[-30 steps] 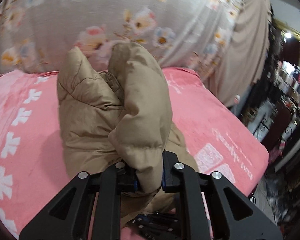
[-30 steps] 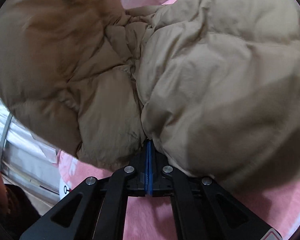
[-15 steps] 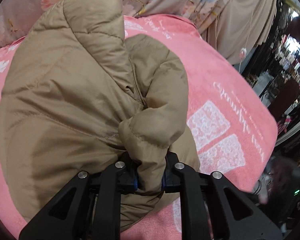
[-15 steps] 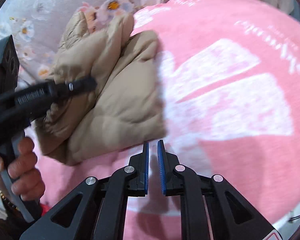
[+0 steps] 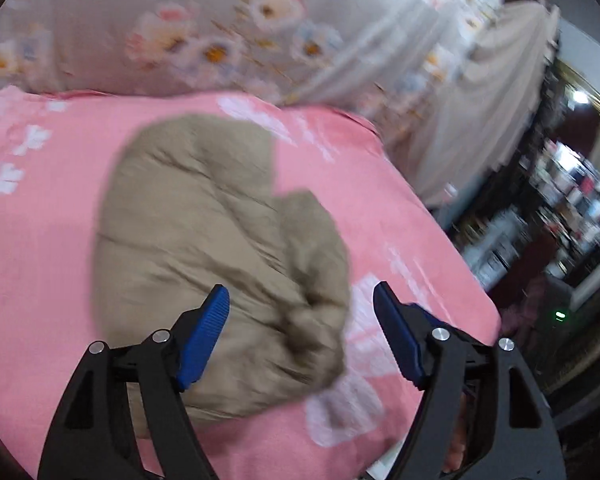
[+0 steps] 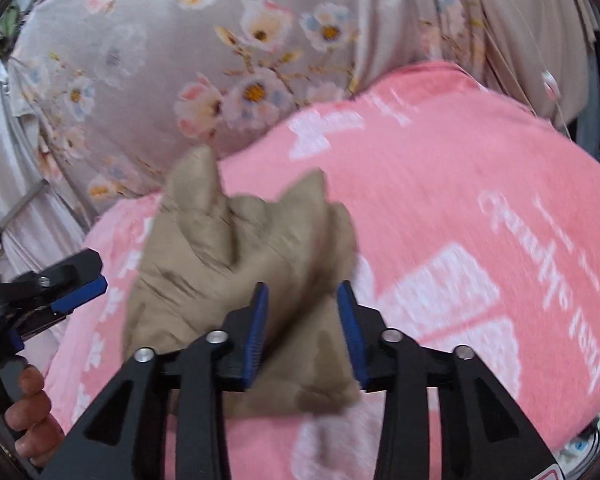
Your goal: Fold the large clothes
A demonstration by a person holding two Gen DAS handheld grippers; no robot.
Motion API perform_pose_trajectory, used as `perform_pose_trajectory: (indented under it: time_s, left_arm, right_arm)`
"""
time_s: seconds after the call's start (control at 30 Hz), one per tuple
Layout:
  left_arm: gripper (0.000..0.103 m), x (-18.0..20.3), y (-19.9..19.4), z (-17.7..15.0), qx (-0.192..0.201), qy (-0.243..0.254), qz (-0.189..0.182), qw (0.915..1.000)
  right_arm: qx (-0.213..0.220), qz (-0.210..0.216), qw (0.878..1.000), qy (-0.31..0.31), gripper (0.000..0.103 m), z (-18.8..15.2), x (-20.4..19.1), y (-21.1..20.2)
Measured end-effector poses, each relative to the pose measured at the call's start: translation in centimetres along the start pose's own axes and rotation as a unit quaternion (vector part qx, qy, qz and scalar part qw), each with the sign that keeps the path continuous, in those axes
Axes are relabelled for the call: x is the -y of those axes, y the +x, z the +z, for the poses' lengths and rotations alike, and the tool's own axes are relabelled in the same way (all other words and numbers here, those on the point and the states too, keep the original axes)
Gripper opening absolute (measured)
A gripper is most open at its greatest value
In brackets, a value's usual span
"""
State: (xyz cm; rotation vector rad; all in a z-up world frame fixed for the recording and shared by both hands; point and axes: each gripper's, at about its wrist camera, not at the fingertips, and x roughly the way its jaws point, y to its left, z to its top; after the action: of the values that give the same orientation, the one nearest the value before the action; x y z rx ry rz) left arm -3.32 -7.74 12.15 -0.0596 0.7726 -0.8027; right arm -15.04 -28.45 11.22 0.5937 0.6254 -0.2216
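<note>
The tan puffer jacket point(image 5: 220, 264) lies as a bunched, folded bundle on the pink blanket point(image 5: 52, 280), its long axis running from the grippers away toward the floral curtain point(image 5: 220, 40), with two peaked corners pointing at the curtain in the right wrist view point(image 6: 236, 280). Both grippers hold nothing: the left gripper point(image 5: 300, 300) hangs over the near end with jaws spread wide, the right gripper point(image 6: 302, 292) with jaws moderately apart. To finish well, I judge the peaks should be tucked and the bundle pressed flat, not re-gripped high.
</note>
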Motion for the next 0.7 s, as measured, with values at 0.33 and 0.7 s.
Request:
perform_pose_trajectory:
  time_s: [0.33,0.7]
  left_arm:
    - [0.072,-10.5,1.0,4.6,0.017,-0.071,0.213,0.9743]
    - [0.072,-9.8,4.0,5.2,-0.003,-0.064,0.209,0.9757]
  right_arm:
    - [-0.035,0.032,0.998,0.029,0.055,8.6,-7.3,8.4]
    - [-0.072,-0.047,0.995,-0.045,0.002,7.5,-6.6,11.5]
